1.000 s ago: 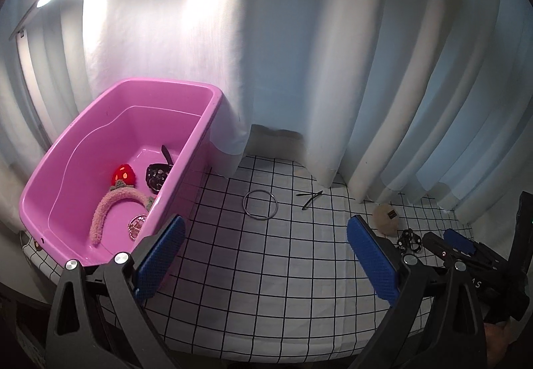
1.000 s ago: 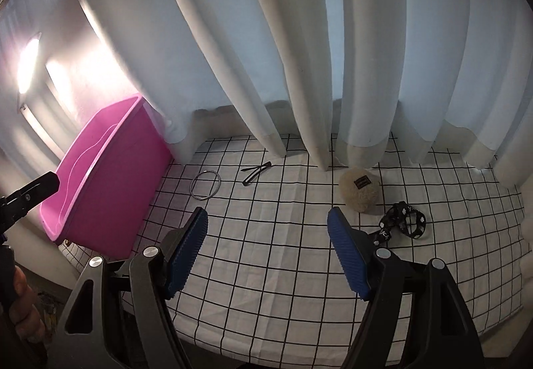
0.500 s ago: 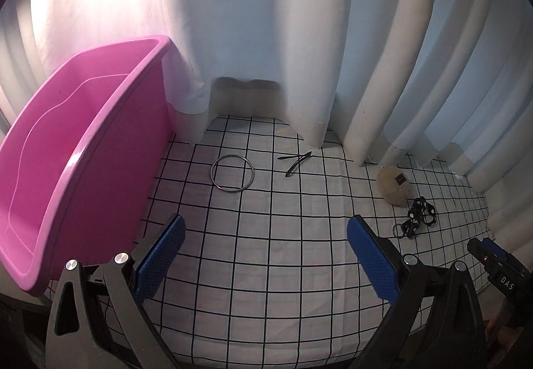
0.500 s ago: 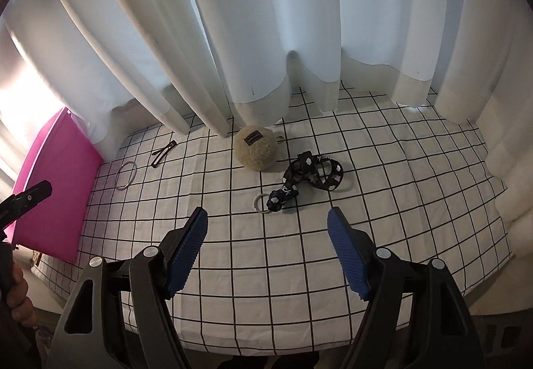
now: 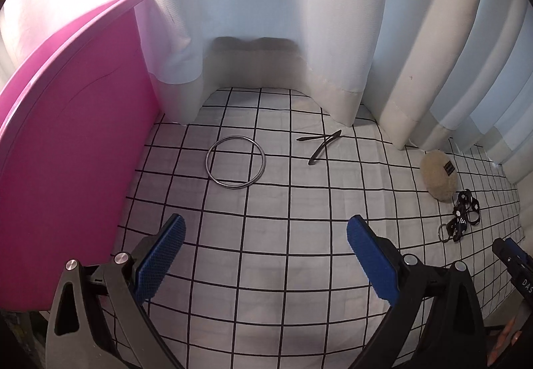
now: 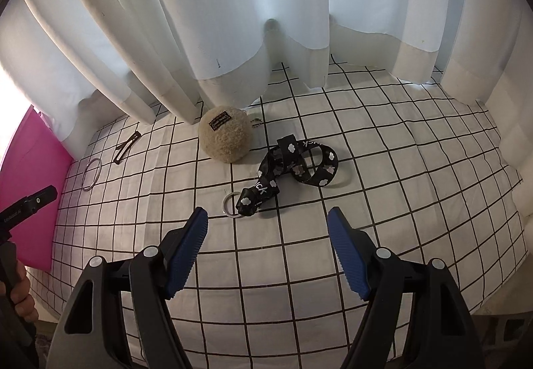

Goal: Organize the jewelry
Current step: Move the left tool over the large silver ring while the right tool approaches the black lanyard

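On my far left stands the pink bin [image 5: 73, 142], smooth glossy plastic; I see only its outer wall and rim, so its inside is hidden from me. Just right of it, on the white cloth with a black grid that covers the table [image 5: 266, 252], lies a thin metal bangle [image 5: 235, 162], a plain round hoop lying flat. Next comes a slim black hair clip [image 5: 321, 145], its two prongs splayed, close to the hem of the pleated white curtain [image 5: 266, 19]. Further right sits a fuzzy beige pom-pom [image 6: 226, 134] with a small dark label I can't read and a clasp half hidden behind it. Beside that is a black ribbon strap [image 6: 296, 169] printed with pale flowers, looped on itself, with a small metal split ring [image 6: 231, 205] touching its near end. My left tongs [image 5: 265, 250] hang spread wide, nothing between the ribbed blue pads. My right tongs [image 6: 268, 250] are likewise spread and empty, above the cloth just short of the ring.
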`<state>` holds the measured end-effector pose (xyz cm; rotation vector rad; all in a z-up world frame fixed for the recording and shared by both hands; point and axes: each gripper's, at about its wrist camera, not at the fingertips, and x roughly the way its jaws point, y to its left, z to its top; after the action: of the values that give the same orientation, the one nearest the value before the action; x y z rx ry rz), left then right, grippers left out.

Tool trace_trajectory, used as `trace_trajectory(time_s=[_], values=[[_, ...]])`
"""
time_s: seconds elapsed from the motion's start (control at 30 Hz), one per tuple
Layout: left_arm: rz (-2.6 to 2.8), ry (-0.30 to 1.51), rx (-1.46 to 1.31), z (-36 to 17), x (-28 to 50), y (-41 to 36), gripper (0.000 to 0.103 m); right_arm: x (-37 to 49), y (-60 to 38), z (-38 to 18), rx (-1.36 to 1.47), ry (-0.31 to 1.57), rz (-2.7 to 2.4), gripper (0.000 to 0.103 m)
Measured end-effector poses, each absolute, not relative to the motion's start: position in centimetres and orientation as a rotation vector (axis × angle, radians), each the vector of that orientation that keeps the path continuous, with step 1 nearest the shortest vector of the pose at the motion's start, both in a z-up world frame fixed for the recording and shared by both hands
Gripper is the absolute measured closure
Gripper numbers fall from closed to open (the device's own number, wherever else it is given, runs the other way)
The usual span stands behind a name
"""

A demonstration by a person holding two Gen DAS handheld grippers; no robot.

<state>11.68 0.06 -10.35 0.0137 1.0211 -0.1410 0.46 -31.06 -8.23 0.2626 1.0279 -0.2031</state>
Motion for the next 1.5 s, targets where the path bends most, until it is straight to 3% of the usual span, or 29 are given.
trace_trajectory(time_s=[0.77,1.5], values=[[-0.040,1.047,-0.014,-16.9,19.0,1.7,0.007,4.1,-32.6,-13.2,0.263,1.057,-0.259,0.032],[-0.035,1.043,-0.001,-20.2,23.6,3.0,0.005,5.3,-32.9,-13.3,0.271,1.033,-0.237,0.032]])
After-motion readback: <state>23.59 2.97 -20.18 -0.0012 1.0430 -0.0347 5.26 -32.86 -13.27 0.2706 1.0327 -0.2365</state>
